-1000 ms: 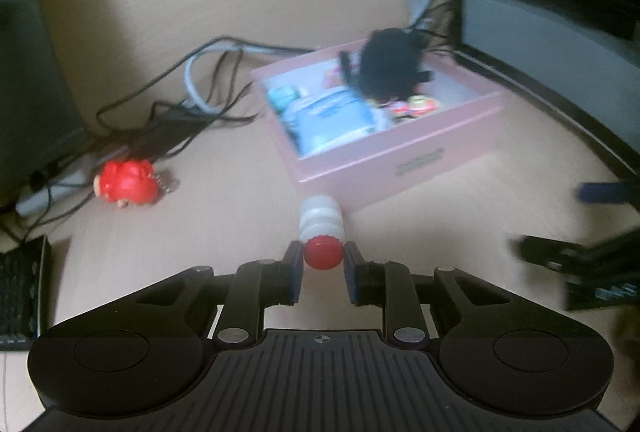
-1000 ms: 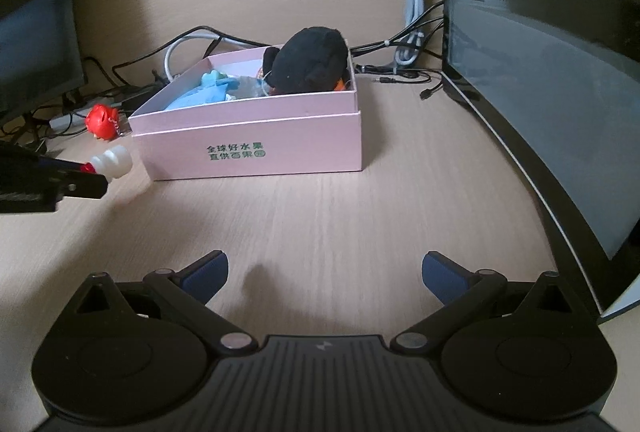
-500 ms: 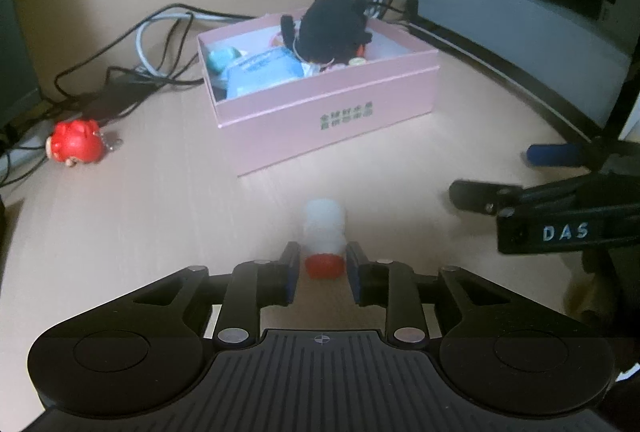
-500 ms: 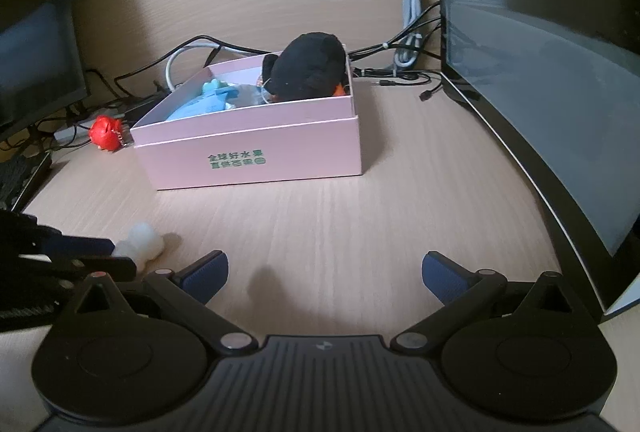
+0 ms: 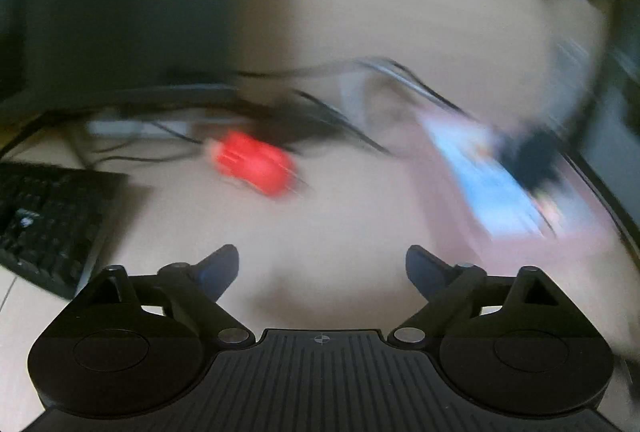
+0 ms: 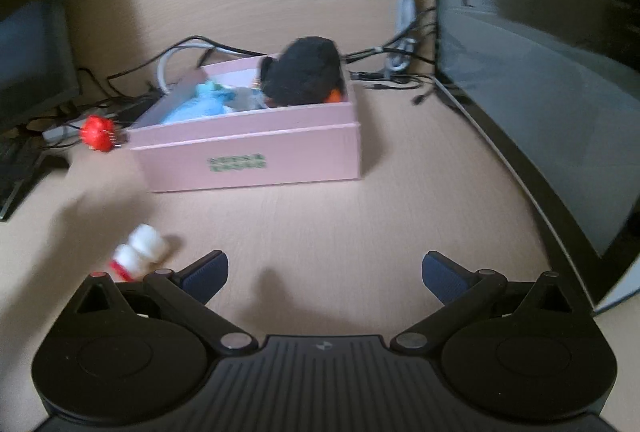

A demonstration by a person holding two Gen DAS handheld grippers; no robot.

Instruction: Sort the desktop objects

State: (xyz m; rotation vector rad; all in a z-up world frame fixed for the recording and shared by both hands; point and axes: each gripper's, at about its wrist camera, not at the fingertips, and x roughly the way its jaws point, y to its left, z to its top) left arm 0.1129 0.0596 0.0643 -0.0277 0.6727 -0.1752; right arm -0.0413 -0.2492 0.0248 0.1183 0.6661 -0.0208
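Pale wood desktop [image 6: 320, 232] runs under both my tongs, with dark screens along its edges and a tangle of cables behind the pink box [image 6: 256, 152], which I take as my landmark. A second ago my left gripper [image 5: 322, 264] was pinched on the red cap of the small white bottle [image 6: 138, 252]; its jaws have just been opening, they now stand wide apart with nothing between them, and the bottle lies on its side on the desk, well in front of the box's near left corner and just beside my right gripper's [image 6: 325, 272] left finger. So the bottle has been set down outside the box, not in it. My left view is badly smeared and now faces the red toy figure [image 5: 252, 168], which sits by the cables just off the box's left end; the keyboard [image 5: 44, 216] lies further left of that. My right gripper has not shifted: jaws spread wide, empty, facing the box's long front wall. Inside the box I can make out a black plush [image 6: 304, 72] and something blue [image 6: 200, 104]. My guess is that the red figure is the next pick for the left, while the bottle waits for my right tongs.
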